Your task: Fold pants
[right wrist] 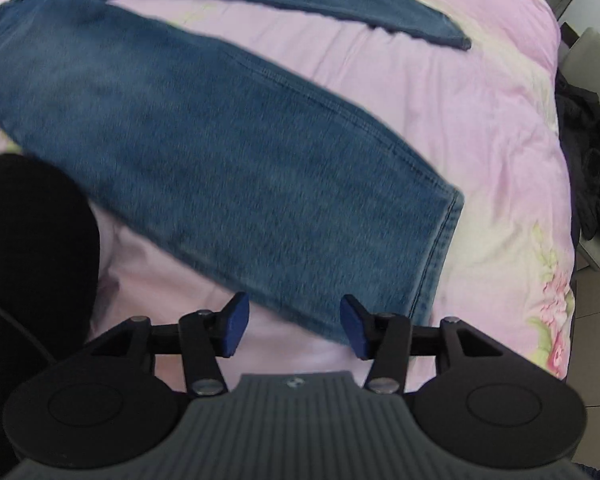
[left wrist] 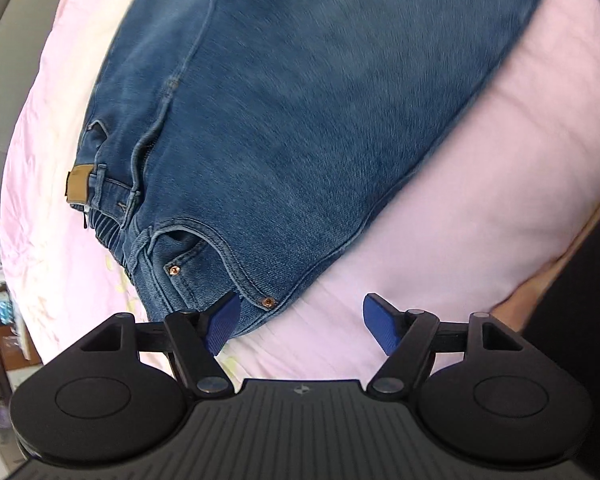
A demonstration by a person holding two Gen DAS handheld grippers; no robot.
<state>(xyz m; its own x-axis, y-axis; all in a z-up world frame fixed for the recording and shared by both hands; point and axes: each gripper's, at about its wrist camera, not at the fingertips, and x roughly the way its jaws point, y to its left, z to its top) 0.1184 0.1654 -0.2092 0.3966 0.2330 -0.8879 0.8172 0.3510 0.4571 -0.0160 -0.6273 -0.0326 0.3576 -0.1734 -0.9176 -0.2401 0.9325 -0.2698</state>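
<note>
Blue jeans (left wrist: 300,128) lie spread on my pink bed (left wrist: 480,208). My left claw (left wrist: 300,324) gapes at the waistband corner; my right claw (right wrist: 294,326) gapes beside a leg hem (right wrist: 440,248), empty.

No text, number or brand name can be read in either view. The jeans (left wrist: 300,120) carry a tan patch (left wrist: 78,182) at the waistband, but its face shows no legible letters. Each gripper body has a small pale emblem (left wrist: 301,390) on the ribbed grey plate, a mark without any words.
</note>
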